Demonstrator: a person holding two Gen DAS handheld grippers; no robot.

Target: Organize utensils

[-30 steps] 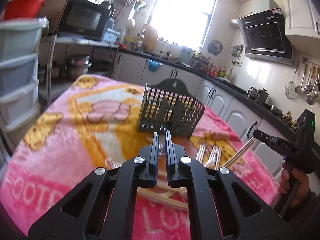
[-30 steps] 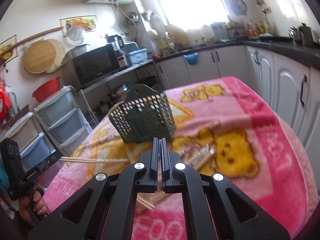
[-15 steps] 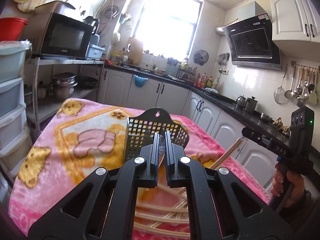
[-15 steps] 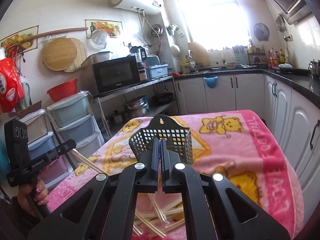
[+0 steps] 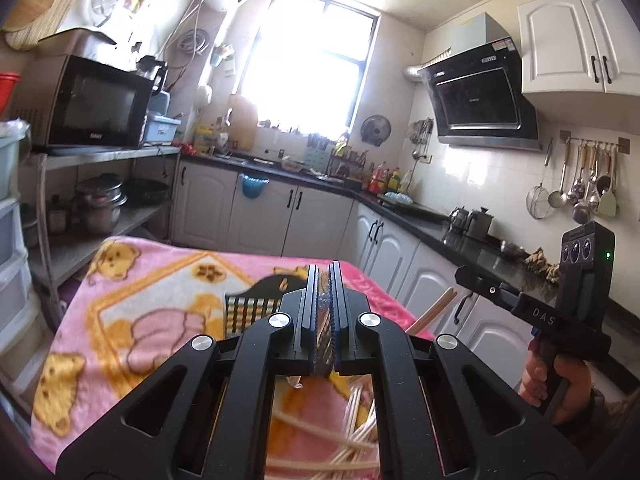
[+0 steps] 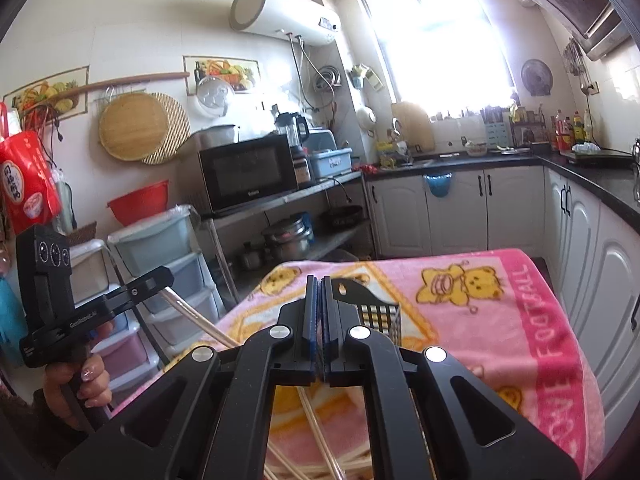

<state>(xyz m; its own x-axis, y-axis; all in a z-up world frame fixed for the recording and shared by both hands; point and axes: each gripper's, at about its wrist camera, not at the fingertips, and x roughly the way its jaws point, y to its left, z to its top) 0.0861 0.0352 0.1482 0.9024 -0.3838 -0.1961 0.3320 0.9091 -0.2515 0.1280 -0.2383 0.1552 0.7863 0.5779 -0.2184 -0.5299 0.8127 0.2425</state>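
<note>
A black slotted basket (image 5: 246, 310) (image 6: 378, 312) stands upright on the pink blanket-covered table (image 5: 152, 280). It sits just beyond both grippers and is partly hidden by their fingers. My left gripper (image 5: 324, 270) (image 6: 166, 276) is shut on a pale thin stick (image 6: 196, 316), which looks translucent between its pads. My right gripper (image 6: 319, 280) (image 5: 460, 274) is shut on a wooden chopstick (image 5: 432, 314). Both are held up above the table. Several loose chopsticks (image 5: 320, 440) (image 6: 312, 432) lie on the blanket beneath them, blurred.
White cabinets with a dark counter (image 5: 420, 224) run along the right and the back. A metal rack with a microwave (image 6: 248, 172) and stacked plastic drawers (image 6: 160, 264) stand to the left of the table. A person's hand (image 6: 90, 380) holds each gripper handle.
Both grippers have risen with their sticks still held. The basket and the blanket have dropped lower in both views, and the loose chopsticks now show under the fingers.
</note>
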